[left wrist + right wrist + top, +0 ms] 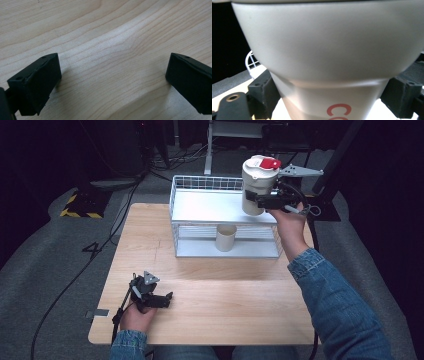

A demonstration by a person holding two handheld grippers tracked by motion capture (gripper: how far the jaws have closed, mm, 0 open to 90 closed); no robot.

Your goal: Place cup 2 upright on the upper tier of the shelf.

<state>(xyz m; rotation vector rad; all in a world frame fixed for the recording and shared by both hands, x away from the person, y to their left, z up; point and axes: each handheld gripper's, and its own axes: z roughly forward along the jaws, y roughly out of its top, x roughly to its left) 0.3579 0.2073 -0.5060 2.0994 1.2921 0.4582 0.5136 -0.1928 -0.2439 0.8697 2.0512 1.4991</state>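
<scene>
Now, near the table's (210, 320) front-left corner, the left gripper (169, 296) rests low, jaws wide apart with nothing between them. Farther back, the right gripper (253, 198) is clamped on a lidded cream cup (258, 184), held above the wire rack's (200, 183) top shelf, right end. Placement looks under way; next calls for a level descent. A smaller beige cup (225, 237) stands on the lower tier.

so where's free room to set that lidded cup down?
Top shelf of the wire rack is bare left of the lidded cup held in the right gripper. The lower shelf is free either side of the beige cup. The wooden table is bare in front of the rack, apart from the left gripper near its front-left.
</scene>
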